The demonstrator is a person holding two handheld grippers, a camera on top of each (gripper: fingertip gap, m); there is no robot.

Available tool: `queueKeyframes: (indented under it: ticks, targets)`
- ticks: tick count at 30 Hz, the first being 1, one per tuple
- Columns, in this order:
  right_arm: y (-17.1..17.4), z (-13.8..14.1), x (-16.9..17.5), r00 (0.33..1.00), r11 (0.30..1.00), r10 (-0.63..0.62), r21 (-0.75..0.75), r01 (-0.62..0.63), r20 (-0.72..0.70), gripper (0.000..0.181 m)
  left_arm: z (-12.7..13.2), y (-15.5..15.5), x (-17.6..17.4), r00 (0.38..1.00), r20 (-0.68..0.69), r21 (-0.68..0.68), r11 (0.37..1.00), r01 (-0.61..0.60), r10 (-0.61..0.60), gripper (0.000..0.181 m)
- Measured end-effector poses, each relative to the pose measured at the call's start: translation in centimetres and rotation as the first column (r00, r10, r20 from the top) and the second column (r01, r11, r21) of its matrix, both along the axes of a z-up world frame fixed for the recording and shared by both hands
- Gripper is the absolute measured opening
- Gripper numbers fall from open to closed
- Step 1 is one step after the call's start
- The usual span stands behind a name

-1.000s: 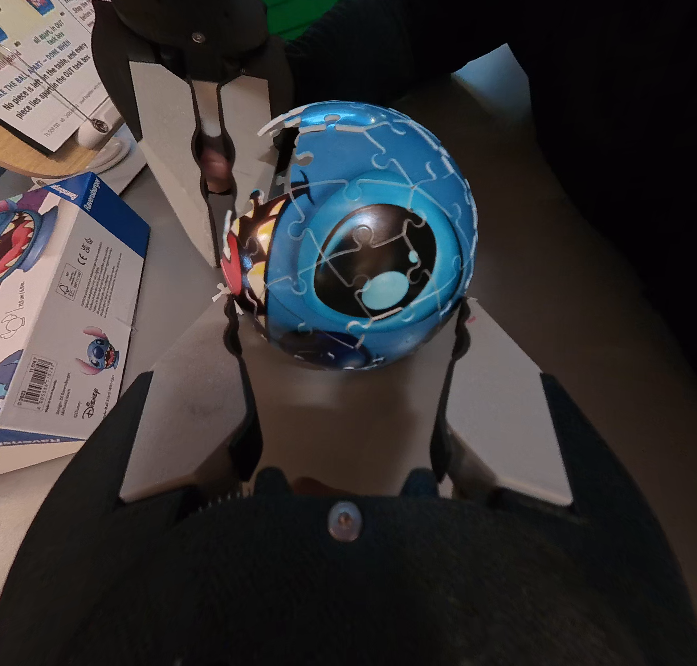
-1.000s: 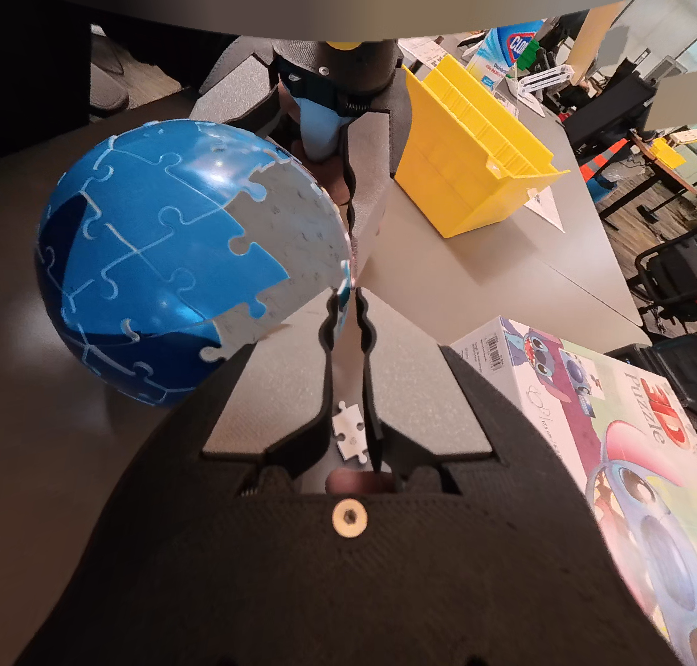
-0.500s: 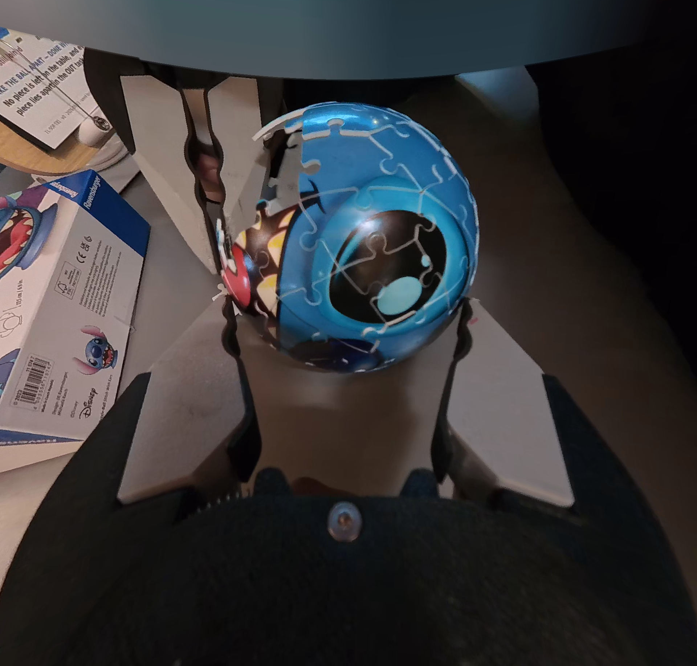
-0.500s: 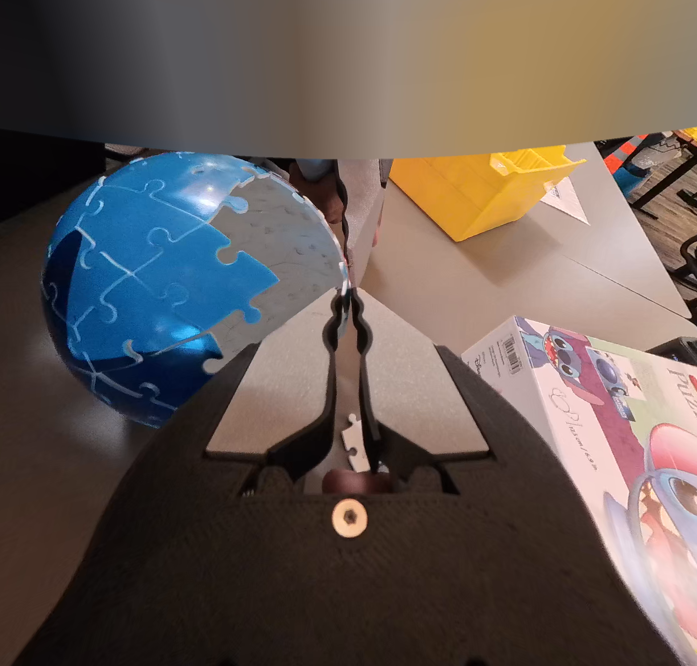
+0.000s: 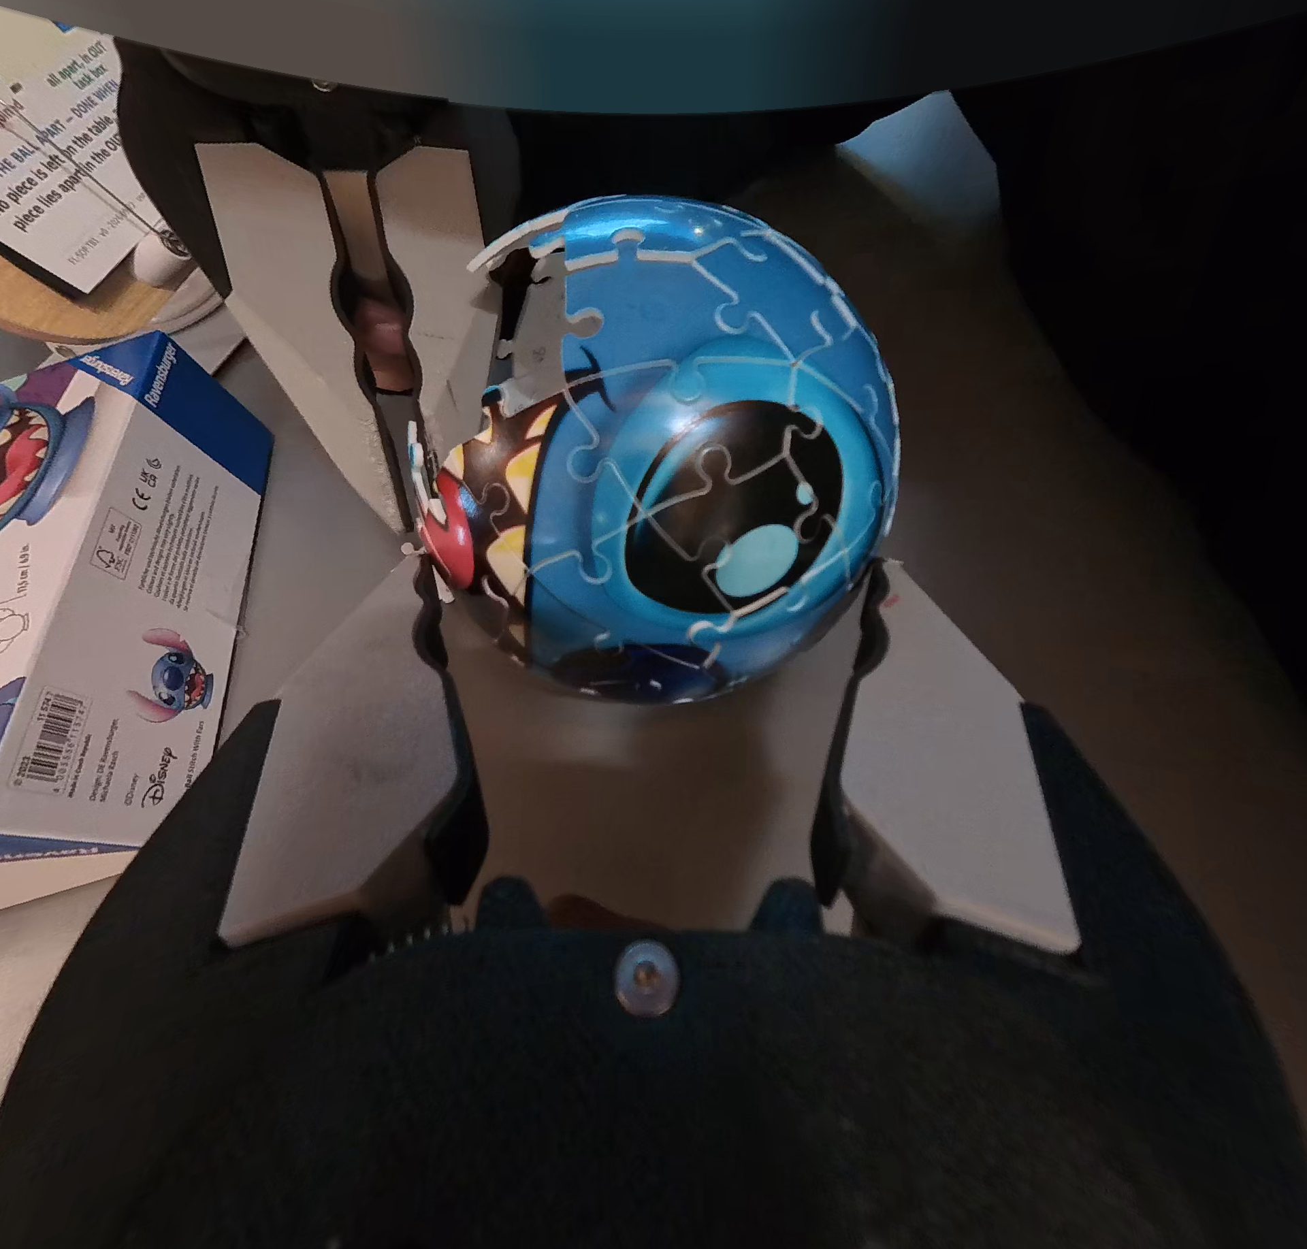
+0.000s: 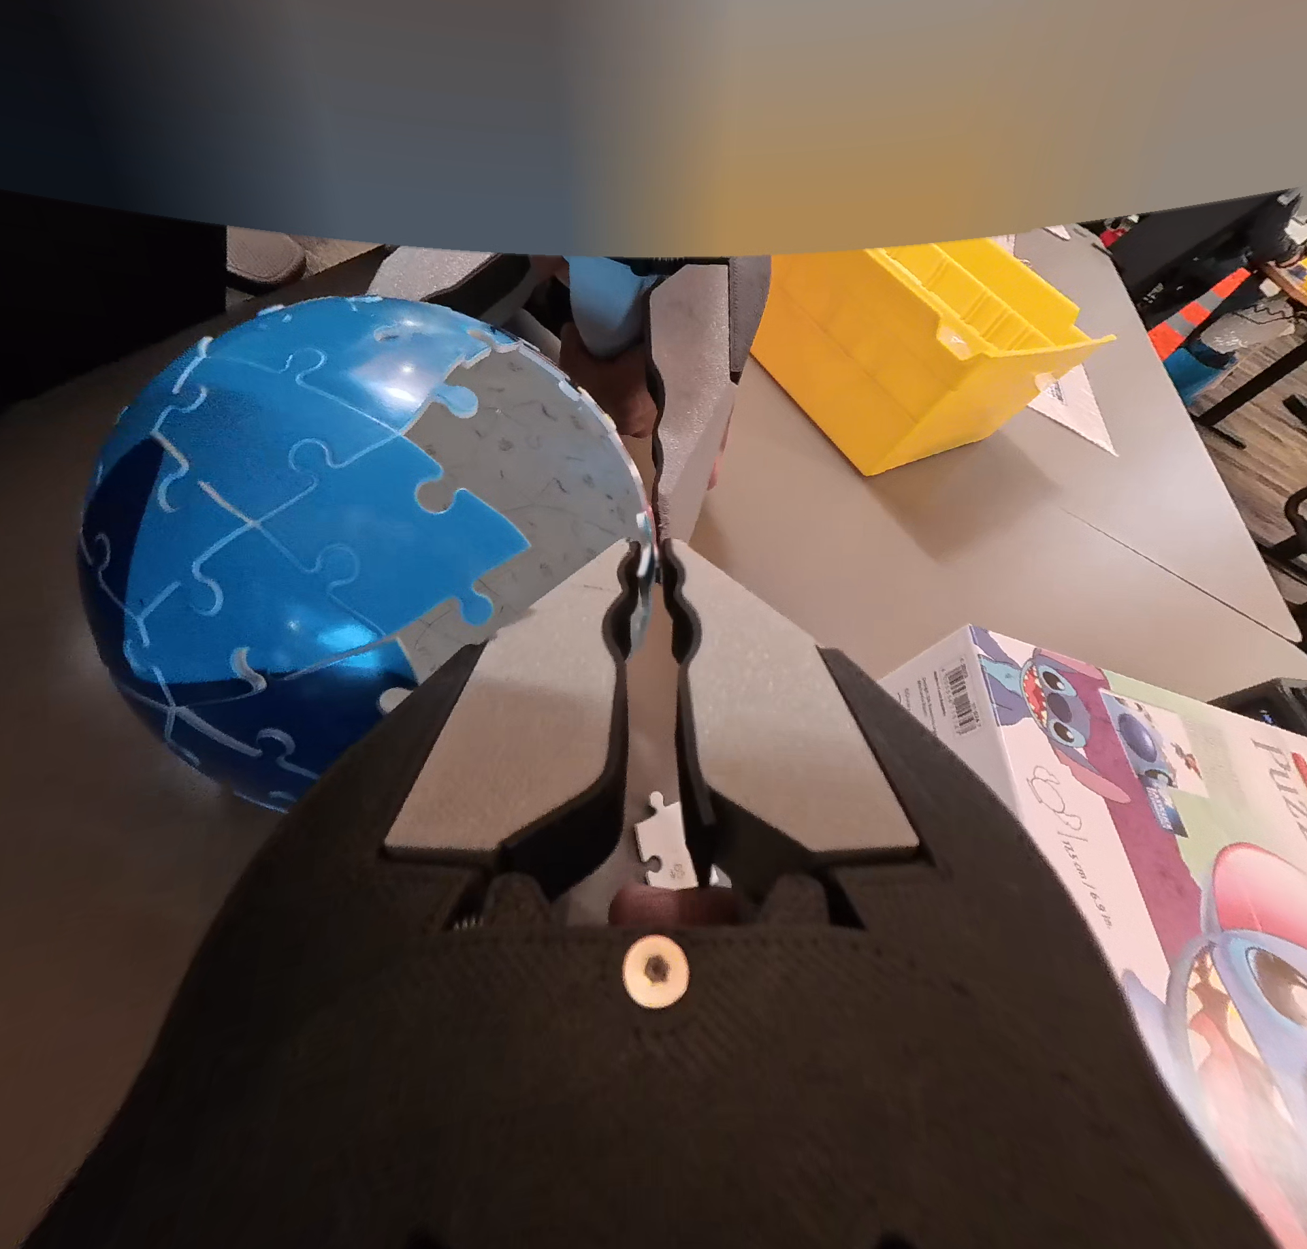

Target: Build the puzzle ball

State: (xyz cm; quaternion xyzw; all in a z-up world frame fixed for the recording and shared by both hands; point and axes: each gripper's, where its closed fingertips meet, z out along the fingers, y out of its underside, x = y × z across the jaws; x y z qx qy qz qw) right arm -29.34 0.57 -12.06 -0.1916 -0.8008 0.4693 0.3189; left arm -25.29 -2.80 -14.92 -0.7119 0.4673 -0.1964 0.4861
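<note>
The puzzle ball [image 5: 707, 458] is blue with a black eye and a red, yellow and black mouth. It has an open gap at its upper left, where the grey inside shows. My left gripper [image 5: 651, 571] is shut on the ball, one fingertip on each side. My right gripper [image 6: 654, 557] is shut on a puzzle piece [image 6: 642, 596] at the rim of the gap. It also shows in the left wrist view [image 5: 410, 508]. In the right wrist view the ball [image 6: 297, 508] shows its blue back and grey inside.
A loose white puzzle piece [image 6: 661, 840] lies on the table under my right gripper. The puzzle box [image 6: 1131, 826] lies to the right and also shows in the left wrist view [image 5: 141, 578]. A yellow bin [image 6: 919, 345] stands farther back. A printed sheet [image 5: 56, 154] is at the far left.
The ball has turned slightly, so more of the gap and mouth shows. My right gripper has stayed pinched at the rim and tilted a little. The left grip is unchanged.
</note>
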Motion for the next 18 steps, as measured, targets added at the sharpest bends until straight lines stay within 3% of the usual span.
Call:
queueKeyframes:
  ticks: [18]
  targets:
    - [-0.17, -0.29, -0.1, 0.998, 0.999, 0.045, 0.019, -0.046, 0.038, 0.002, 0.19, -0.24, -0.31, 1.0, -0.004, 0.029, 1.0, 0.009, -0.009, 0.112]
